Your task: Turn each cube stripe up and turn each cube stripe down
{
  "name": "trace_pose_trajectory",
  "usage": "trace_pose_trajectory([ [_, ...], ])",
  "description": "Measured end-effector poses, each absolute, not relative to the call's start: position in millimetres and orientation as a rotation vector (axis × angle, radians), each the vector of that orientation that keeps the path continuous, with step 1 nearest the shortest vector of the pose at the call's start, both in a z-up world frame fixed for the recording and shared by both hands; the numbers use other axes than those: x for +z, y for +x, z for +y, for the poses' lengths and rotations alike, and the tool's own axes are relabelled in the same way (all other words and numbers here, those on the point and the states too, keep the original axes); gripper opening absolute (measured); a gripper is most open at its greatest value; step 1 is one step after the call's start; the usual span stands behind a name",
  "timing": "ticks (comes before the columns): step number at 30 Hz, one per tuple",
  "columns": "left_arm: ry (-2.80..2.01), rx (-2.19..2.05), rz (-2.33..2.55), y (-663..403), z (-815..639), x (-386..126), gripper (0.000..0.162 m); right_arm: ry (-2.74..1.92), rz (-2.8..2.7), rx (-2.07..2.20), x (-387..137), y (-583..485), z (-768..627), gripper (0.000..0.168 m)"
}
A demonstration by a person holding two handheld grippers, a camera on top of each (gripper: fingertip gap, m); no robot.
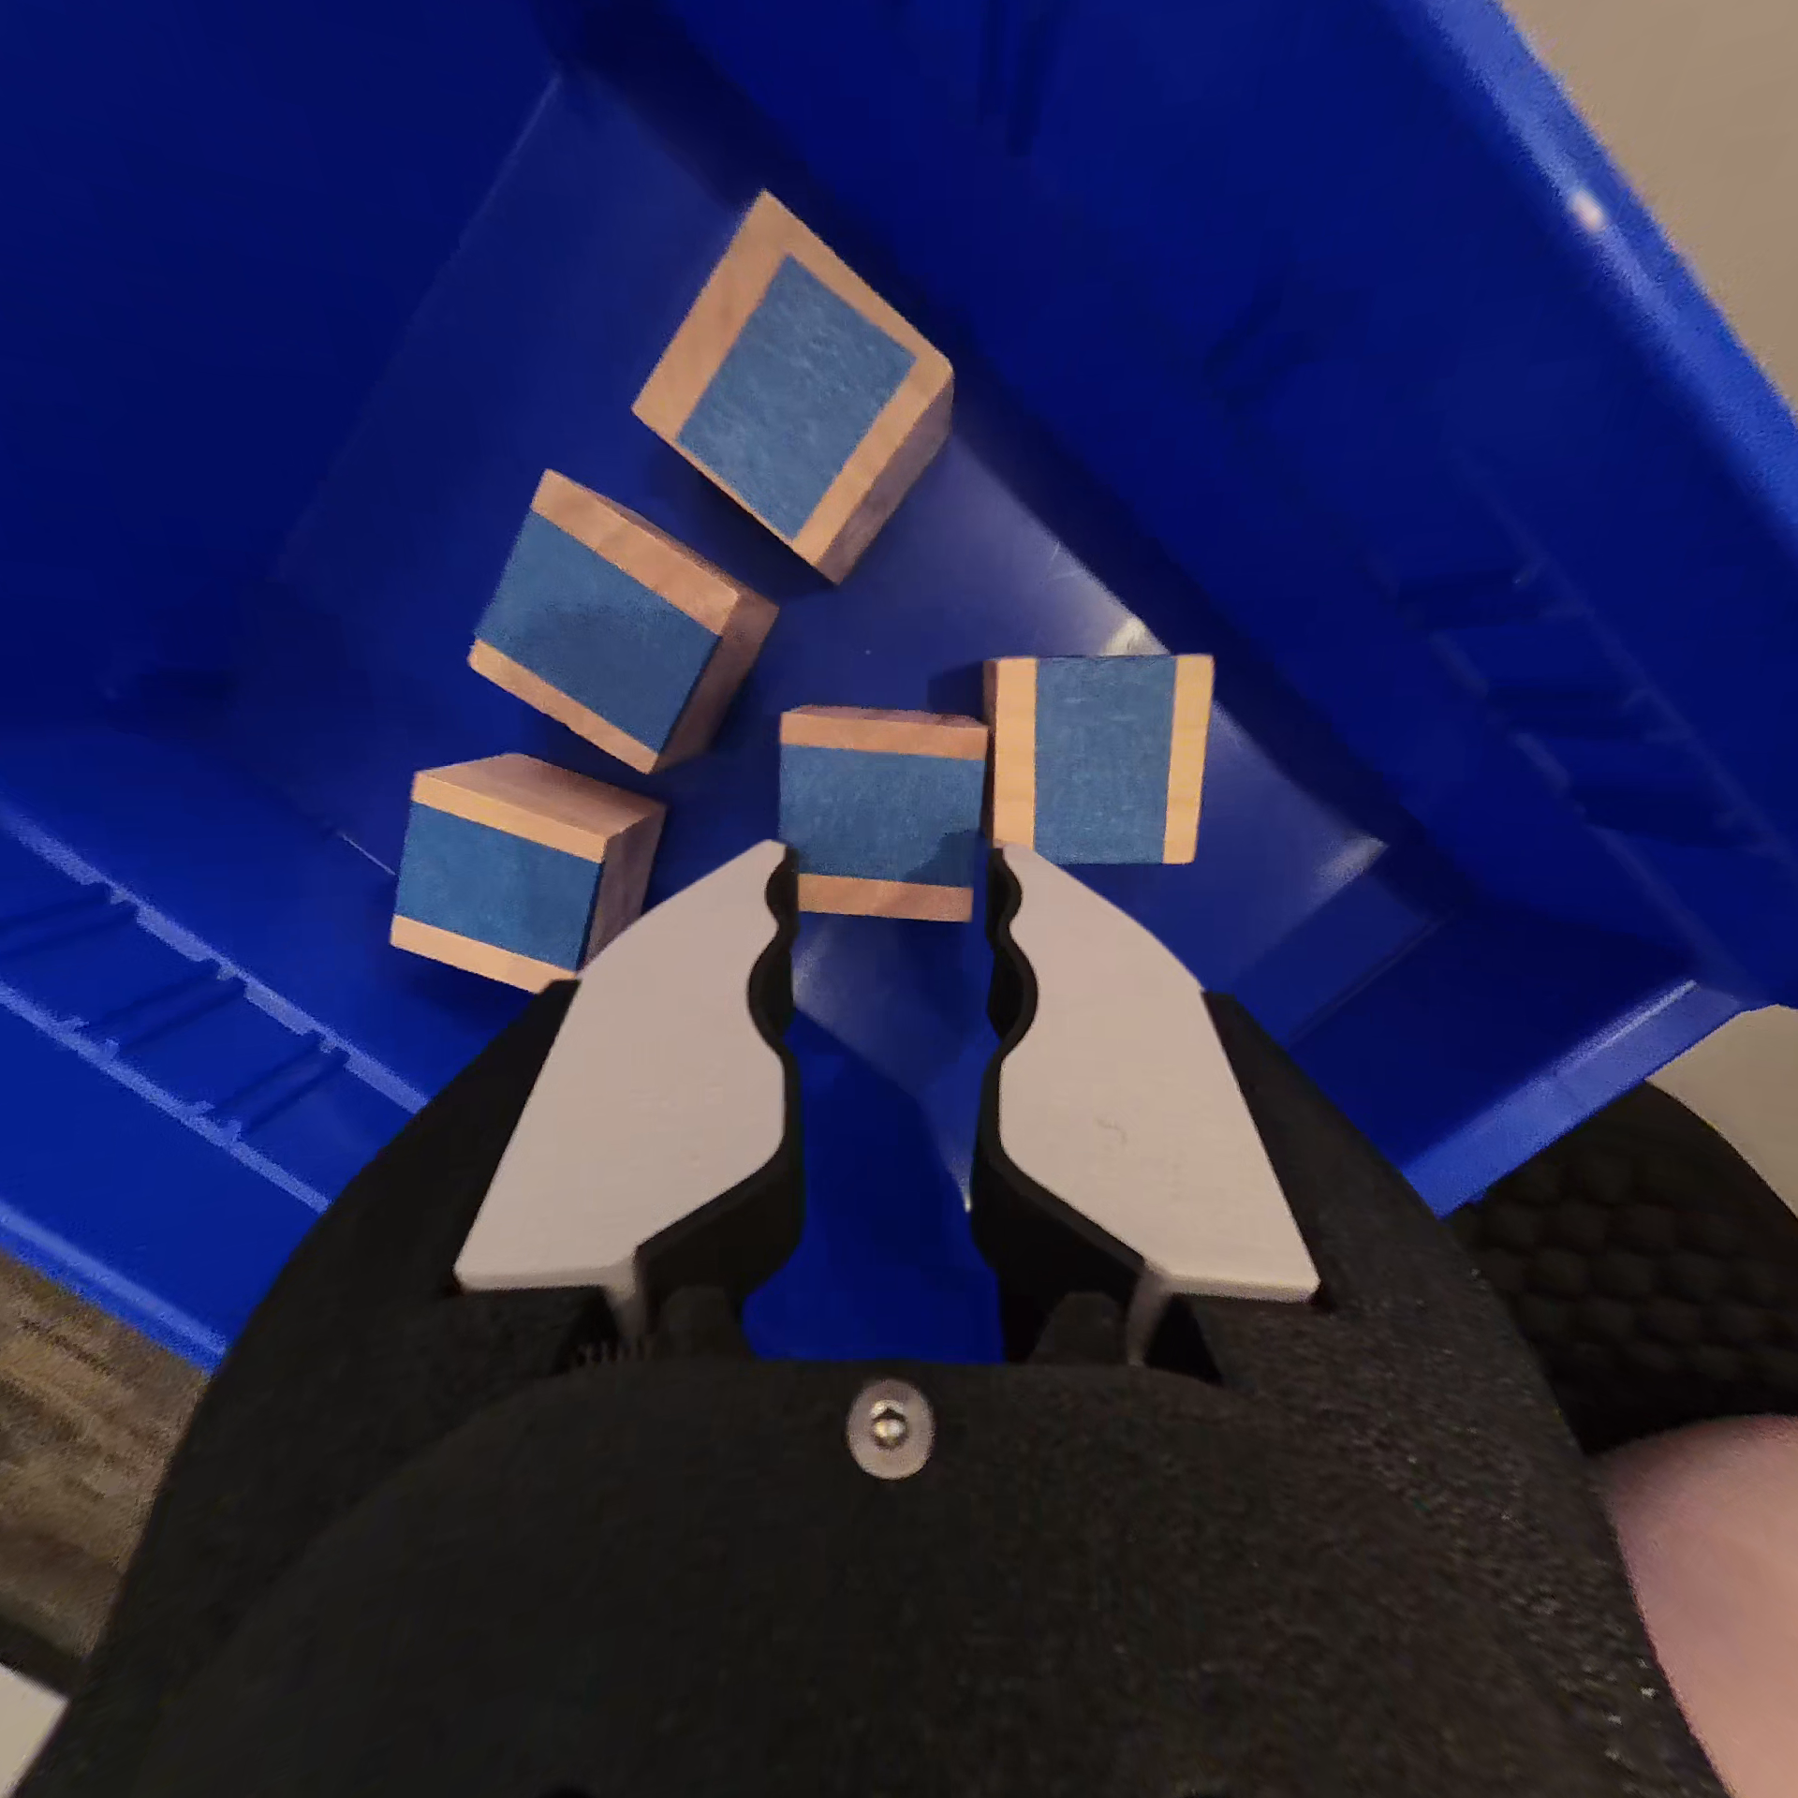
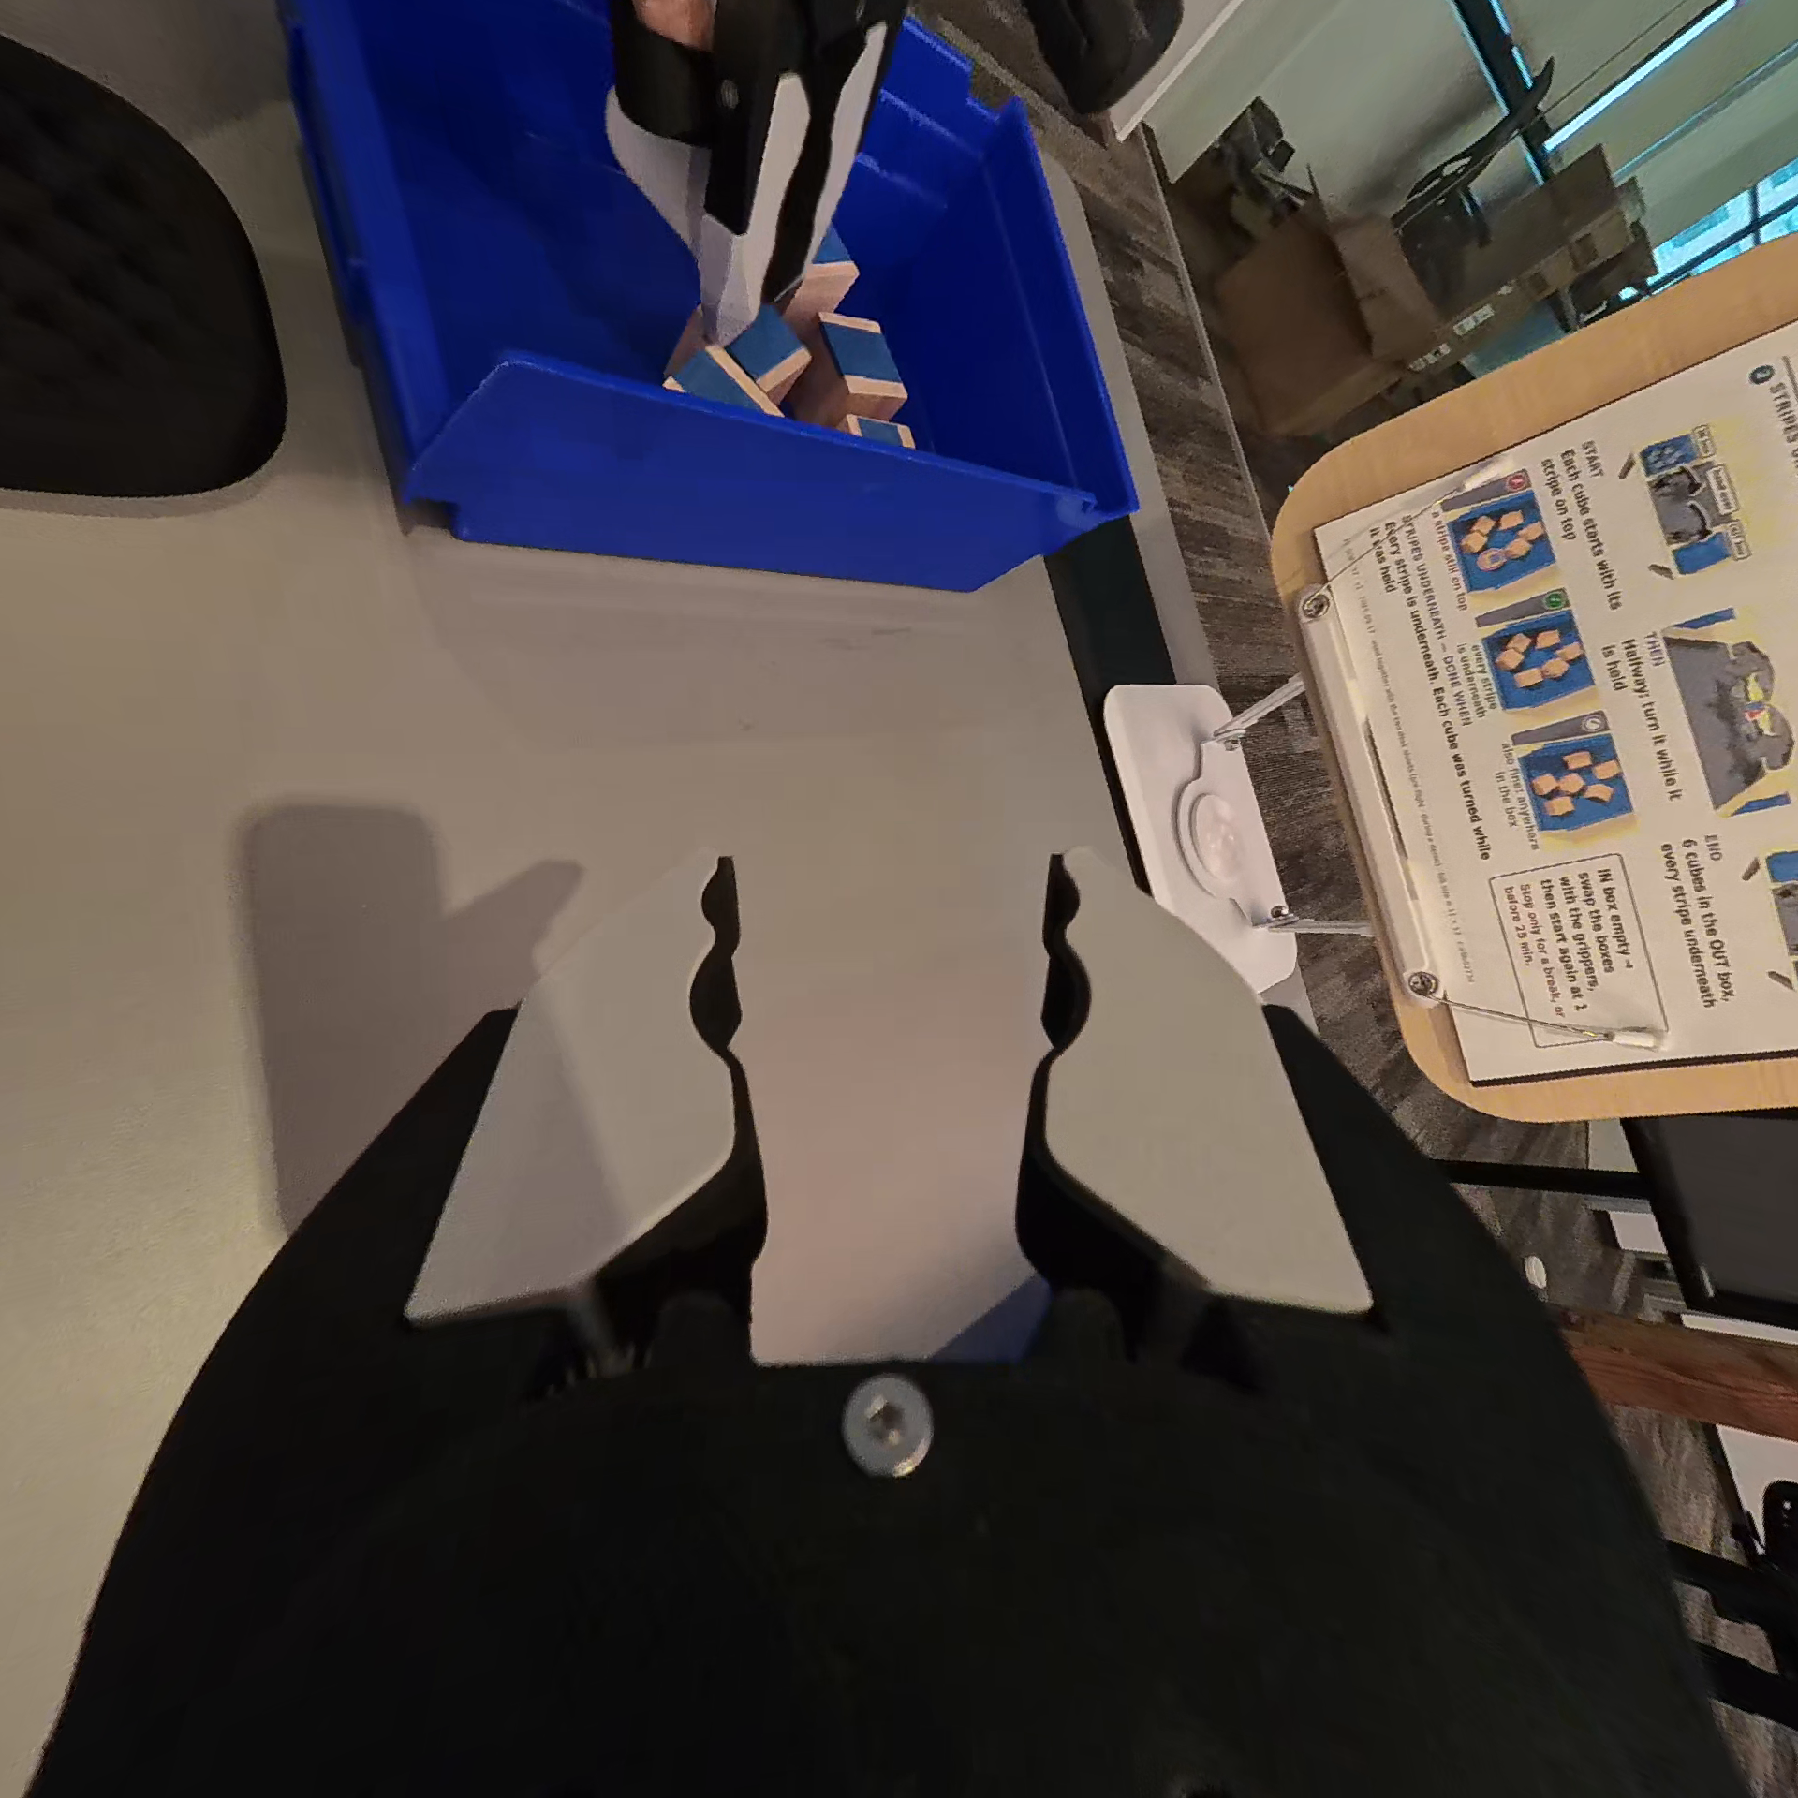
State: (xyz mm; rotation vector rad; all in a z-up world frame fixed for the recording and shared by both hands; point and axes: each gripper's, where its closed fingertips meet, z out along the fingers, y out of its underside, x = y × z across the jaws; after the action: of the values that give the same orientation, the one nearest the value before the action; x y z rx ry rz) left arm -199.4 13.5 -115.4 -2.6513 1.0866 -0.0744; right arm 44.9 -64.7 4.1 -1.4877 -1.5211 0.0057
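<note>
Several wooden cubes lie in a blue bin [image 1: 1265, 389], each with its blue stripe facing up. My left gripper [image 1: 890, 856] reaches down into the bin, and its fingers press both sides of the near middle cube [image 1: 881, 808], which sits level with the others. Other cubes lie at the right [image 1: 1095, 759], the left [image 1: 516, 866], upper left [image 1: 618, 623] and the far end [image 1: 793, 389]. In the right wrist view the left gripper [image 2: 749, 302] stands among the cubes [image 2: 856, 379] in the bin [image 2: 730, 506]. My right gripper [image 2: 890, 876] is open and empty above the grey table.
A black padded object [image 2: 117, 292] lies on the table left of the bin. A white stand [image 2: 1197, 827] and a wooden board with a printed instruction sheet [image 2: 1557, 730] are off the table's right edge. A blue edge [image 2: 992, 1323] shows under my right gripper.
</note>
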Motion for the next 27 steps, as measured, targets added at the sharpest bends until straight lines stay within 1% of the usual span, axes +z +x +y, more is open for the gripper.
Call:
trace_pose_trajectory([
  [1,-2.641,-0.079,1.093,-199,14,-114,0.037,-1.488,-1.52,0.003,4,45,-64,0.062],
  [27,-2.591,0.062,1.312,-207,19,-119,0.04,-1.639,-1.553,-0.024,-27,56,-46,0.062],
])
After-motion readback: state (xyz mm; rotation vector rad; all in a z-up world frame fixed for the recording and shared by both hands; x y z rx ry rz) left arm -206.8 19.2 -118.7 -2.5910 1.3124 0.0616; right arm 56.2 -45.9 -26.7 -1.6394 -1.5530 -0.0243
